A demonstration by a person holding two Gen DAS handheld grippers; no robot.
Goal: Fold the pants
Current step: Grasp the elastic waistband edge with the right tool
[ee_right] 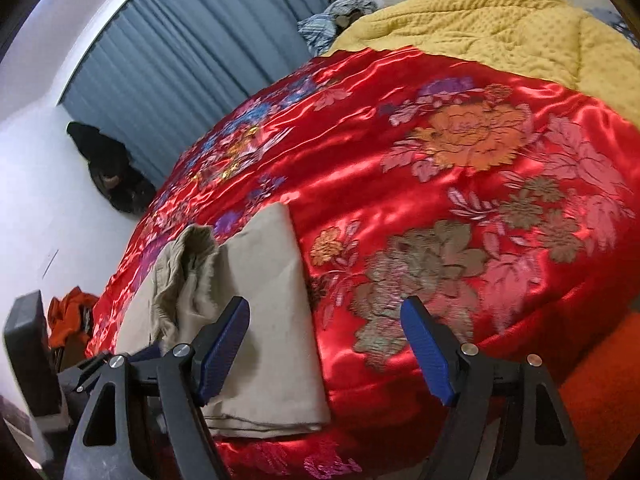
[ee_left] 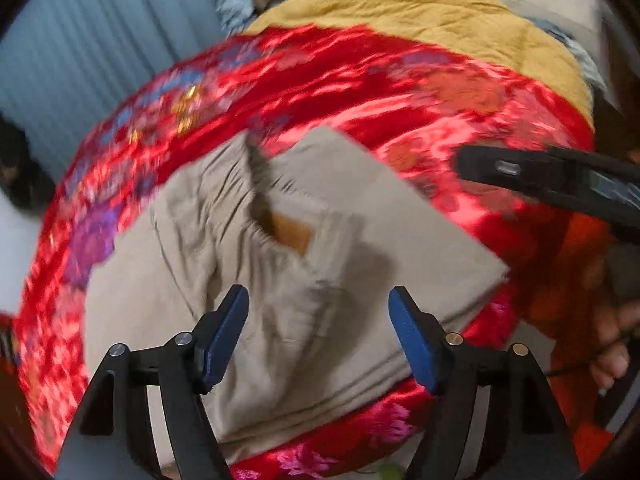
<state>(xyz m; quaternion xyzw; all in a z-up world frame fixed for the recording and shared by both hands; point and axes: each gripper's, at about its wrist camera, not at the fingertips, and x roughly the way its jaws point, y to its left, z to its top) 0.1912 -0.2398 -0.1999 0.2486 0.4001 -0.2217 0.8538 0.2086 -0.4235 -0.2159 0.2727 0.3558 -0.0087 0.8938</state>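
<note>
Beige pants (ee_left: pixel 320 208) lie folded on a red flowered satin bedspread (ee_left: pixel 360 80). Their gathered waistband with a brown label (ee_left: pixel 292 234) faces up, and a flat folded part lies across it to the right. My left gripper (ee_left: pixel 318 294) hangs open just above the pants with nothing between its blue pads. In the right wrist view the pants (ee_right: pixel 264 280) sit at the bedspread's (ee_right: pixel 440 160) near left edge, rumpled at the waist. My right gripper (ee_right: pixel 325 304) is open over the pants' right border and holds nothing. It also shows as a black bar (ee_left: pixel 560 180) at the right.
A yellow quilt (ee_right: pixel 500 28) covers the far end of the bed, with striped clothes (ee_right: pixel 340 16) beside it. Blue-grey curtains (ee_right: pixel 180 60) hang behind. A dark garment (ee_right: pixel 112 172) and orange cloth (ee_right: pixel 68 316) lie by the white wall. A person's hand (ee_left: pixel 616 332) shows at the right.
</note>
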